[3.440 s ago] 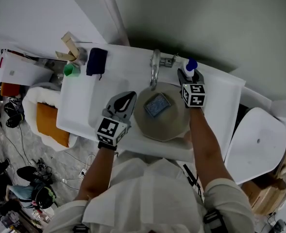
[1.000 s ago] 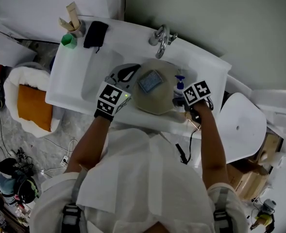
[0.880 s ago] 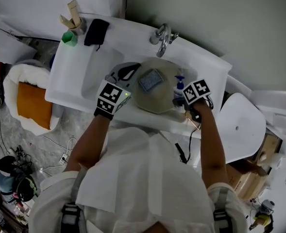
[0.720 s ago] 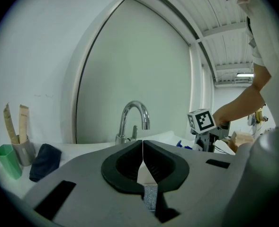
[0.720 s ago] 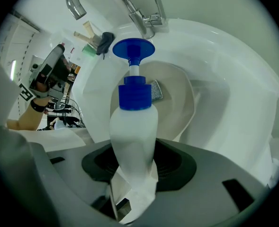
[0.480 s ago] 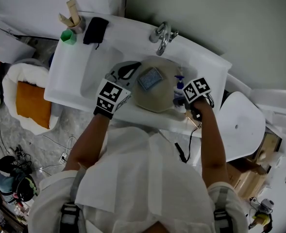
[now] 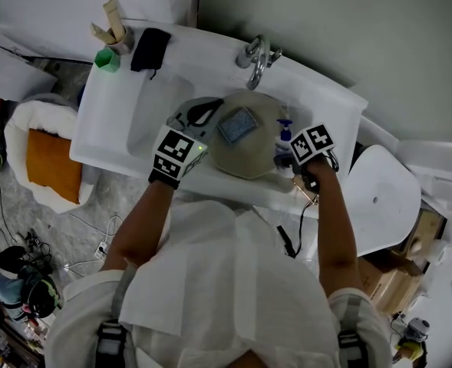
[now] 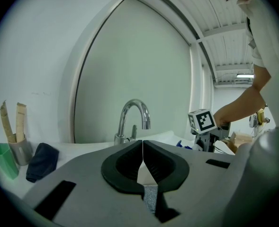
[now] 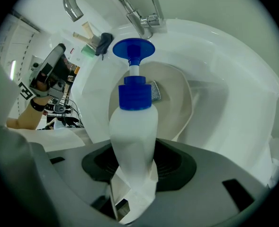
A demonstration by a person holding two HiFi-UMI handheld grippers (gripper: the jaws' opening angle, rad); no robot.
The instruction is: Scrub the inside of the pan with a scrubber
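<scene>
- Beige pan (image 7: pixel 250 158) sits in the white sink (image 7: pixel 145 121), just below the chrome faucet (image 7: pixel 256 56) as we look down in the head view.
- Grey-blue scrubber (image 7: pixel 237 126) lies flat inside the pan, toward the faucet side, apart from both grippers.
- We find the left gripper (image 7: pixel 210 107) at the pan's left rim. In the left gripper view its 2 jaws meet at the tips, with nothing between them.
- We see the right gripper (image 7: pixel 291 158) at the pan's right side, pointing steeply down. It is clamped on a white bottle (image 9: pixel 132 131) with a blue pump top, the pads pressing the bottle's sides.
- At the counter's far left corner we note 1 green cup (image 7: pixel 107 60), a dark cloth (image 7: pixel 150 50) and a grey cup holding wooden sticks (image 7: pixel 117 33).
</scene>
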